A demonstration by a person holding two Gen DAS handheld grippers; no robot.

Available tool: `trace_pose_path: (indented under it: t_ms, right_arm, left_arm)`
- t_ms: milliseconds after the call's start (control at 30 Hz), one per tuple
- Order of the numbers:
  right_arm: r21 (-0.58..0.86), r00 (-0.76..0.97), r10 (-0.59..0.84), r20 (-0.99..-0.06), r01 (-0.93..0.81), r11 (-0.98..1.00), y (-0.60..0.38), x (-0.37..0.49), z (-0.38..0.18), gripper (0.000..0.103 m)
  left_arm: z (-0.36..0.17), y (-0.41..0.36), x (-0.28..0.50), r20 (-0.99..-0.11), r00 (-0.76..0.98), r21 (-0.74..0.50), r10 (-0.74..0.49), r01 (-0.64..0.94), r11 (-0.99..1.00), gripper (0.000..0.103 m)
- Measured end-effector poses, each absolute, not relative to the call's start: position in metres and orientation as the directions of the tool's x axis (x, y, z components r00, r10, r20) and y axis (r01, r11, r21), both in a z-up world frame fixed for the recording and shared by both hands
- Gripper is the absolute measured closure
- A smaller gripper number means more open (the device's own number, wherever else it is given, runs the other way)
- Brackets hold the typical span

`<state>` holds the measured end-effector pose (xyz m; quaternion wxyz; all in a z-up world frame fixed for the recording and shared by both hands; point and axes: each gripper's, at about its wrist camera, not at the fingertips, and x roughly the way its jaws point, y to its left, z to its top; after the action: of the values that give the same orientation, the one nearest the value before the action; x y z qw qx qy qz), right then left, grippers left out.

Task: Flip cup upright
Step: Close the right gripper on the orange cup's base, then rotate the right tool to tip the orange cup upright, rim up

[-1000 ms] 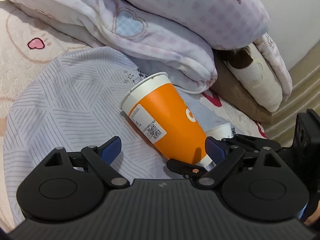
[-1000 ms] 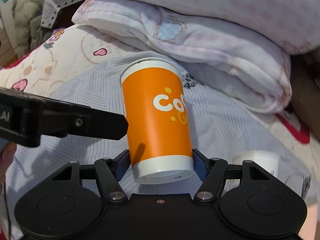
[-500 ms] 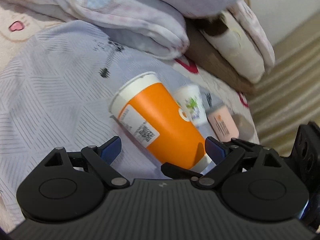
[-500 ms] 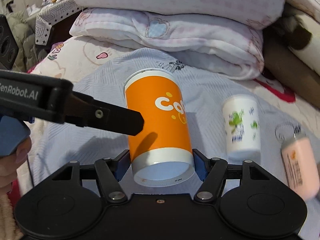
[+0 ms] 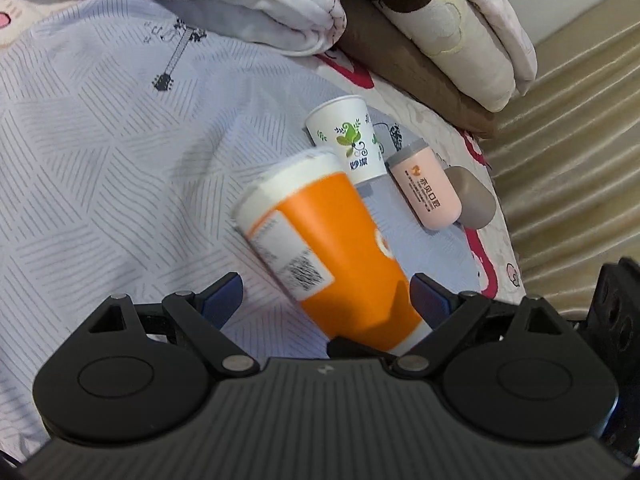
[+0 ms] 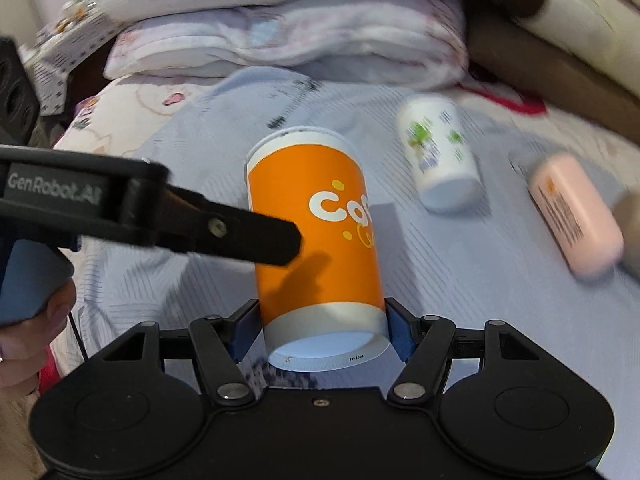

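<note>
An orange paper cup with white bands is held off the bed, its base towards the right wrist camera and its mouth pointing away. My right gripper is shut on the cup's base end, both blue pads against its sides. The cup also shows in the left wrist view, tilted, mouth up and to the left. My left gripper is open, its fingers to either side of the cup and apart from it. The left gripper's black finger crosses the right wrist view beside the cup.
A small white cup with green print and a pink bottle lie on the striped grey sheet to the right. Folded pink quilts are stacked behind. The bed's right edge and beige curtain are close.
Both grippers and the orange cup have risen and shifted right. The white cup and pink bottle have come into fuller view. The right gripper's hold has not changed.
</note>
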<state>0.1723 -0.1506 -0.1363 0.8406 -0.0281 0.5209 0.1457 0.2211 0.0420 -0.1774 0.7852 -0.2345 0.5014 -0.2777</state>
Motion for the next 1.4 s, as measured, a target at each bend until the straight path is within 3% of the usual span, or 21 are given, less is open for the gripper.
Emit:
trace_pose_path:
  t_ms: [267,433,533,900,1167,1400]
  right_arm:
    - [0.202,0.348,0.239,-0.906,-0.141,0.969,-0.158,0.152,-0.152,0.033]
    - [0.227,0.311,0.264,-0.913,-0.149,0.962,-0.145,0.147,-0.152,0.033]
    - [0.205,0.31,0.257,-0.916,-0.19,0.96,-0.138,0.144,-0.151,0.033]
    - [0.233,0.272,0.322,-0.907,-0.314,0.92,-0.14,0.173,-0.144,0.021]
    - [0.223,0.235,0.318,-0.919,-0.355,0.908,-0.133,0.187,-0.155,0.026]
    - [0.156,0.337,0.305,-0.891,-0.404,0.901,-0.133,0.169,-0.147,0.026]
  left_arm:
    - [-0.189,0.041,0.224,-0.658,0.318,-0.671,-0.683,0.162,0.723,0.012]
    - [-0.19,0.034,0.223,-0.67,0.296,-0.655,-0.68,0.195,0.73,0.028]
    - [-0.189,0.032,0.222,-0.681,0.303,-0.631,-0.666,0.219,0.744,0.03]
    - [-0.19,0.028,0.22,-0.687,0.281,-0.624,-0.67,0.243,0.743,0.031]
    - [-0.193,0.028,0.221,-0.679,0.266,-0.642,-0.684,0.236,0.729,0.029]
    - [-0.176,0.024,0.21,-0.653,0.332,-0.594,-0.681,0.334,0.732,0.03]
